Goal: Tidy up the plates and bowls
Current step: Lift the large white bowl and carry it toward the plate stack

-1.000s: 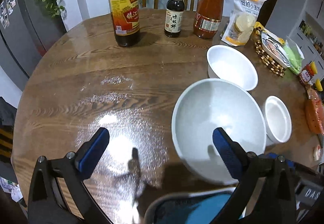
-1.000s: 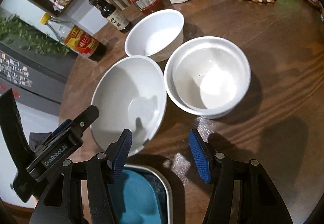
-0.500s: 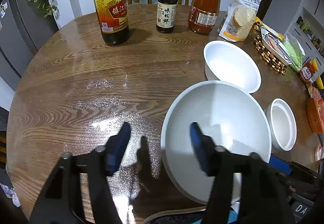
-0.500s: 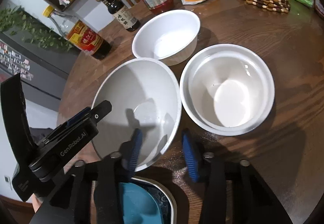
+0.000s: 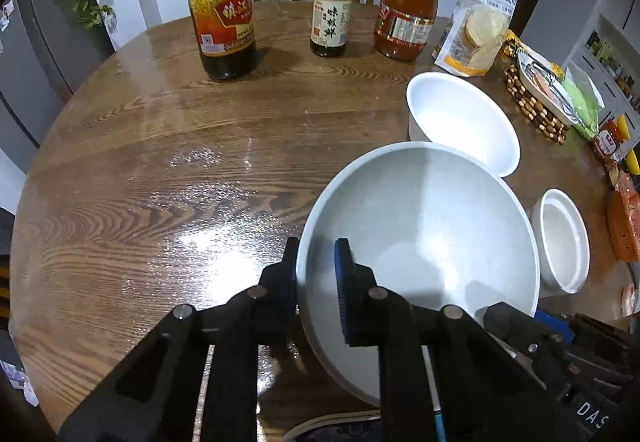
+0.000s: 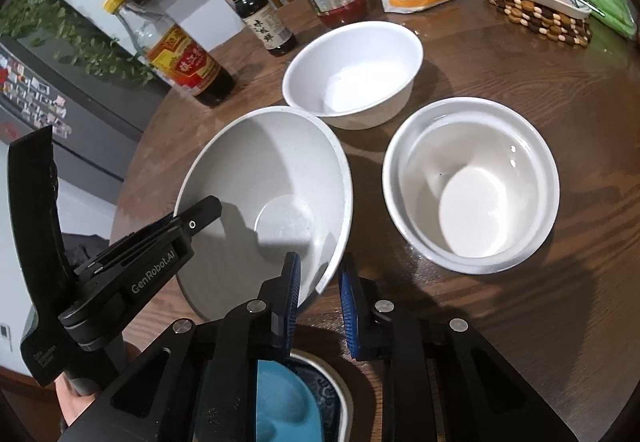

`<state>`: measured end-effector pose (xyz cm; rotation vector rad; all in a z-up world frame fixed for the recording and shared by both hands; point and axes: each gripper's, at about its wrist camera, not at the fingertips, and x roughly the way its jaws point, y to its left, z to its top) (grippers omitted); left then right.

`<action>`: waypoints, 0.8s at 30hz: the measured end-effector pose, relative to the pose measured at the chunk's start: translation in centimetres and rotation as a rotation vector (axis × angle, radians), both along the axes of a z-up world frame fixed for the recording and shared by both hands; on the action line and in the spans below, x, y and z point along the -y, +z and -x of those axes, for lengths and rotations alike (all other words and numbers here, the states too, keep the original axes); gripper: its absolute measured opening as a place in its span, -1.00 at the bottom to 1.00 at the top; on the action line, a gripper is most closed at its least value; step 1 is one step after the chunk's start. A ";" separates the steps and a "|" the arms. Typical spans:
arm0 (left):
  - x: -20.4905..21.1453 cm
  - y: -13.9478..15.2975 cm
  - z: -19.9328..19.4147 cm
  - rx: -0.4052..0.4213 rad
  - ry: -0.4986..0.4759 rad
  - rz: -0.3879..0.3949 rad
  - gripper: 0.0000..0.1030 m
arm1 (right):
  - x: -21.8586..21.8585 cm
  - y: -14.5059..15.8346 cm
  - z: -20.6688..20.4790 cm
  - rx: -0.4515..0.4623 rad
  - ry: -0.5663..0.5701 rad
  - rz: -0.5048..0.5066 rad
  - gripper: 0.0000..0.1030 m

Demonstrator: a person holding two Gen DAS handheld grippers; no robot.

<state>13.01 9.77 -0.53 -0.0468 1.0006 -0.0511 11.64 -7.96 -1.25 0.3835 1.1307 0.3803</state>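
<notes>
- Round wooden table (image 5: 160, 146) carried bottles, snacks and white bowls.
- Large speckled bowl (image 5: 420, 234) sat tilted at its near edge.
- Left gripper (image 5: 316, 262) was closing across the bowl's left rim.
- Right gripper (image 6: 318, 282) was closing across its right rim.

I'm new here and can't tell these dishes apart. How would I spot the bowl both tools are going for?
On the round wooden table, past the bottles, sit several white dishes. Nearest is the large speckled off-white bowl, widest of all. Unlike its glossy neighbours, it is matte, and the left gripper and right gripper are closing on opposite sides of its rim.
</notes>
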 end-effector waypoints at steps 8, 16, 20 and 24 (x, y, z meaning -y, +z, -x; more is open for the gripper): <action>-0.7 1.4 1.1 0.031 0.016 -0.010 -0.69 | -0.4 1.2 0.6 0.019 0.021 -0.012 -0.59; -0.9 3.0 3.1 0.067 0.020 -0.014 -0.70 | -0.6 2.9 1.8 0.050 0.040 -0.015 -0.59; -0.7 3.3 3.1 0.077 0.024 -0.022 -0.70 | -0.9 3.1 1.9 0.050 0.039 -0.012 -0.59; -0.9 3.5 3.4 0.080 0.028 -0.009 -0.70 | -0.5 3.1 2.4 0.054 0.039 -0.013 -0.59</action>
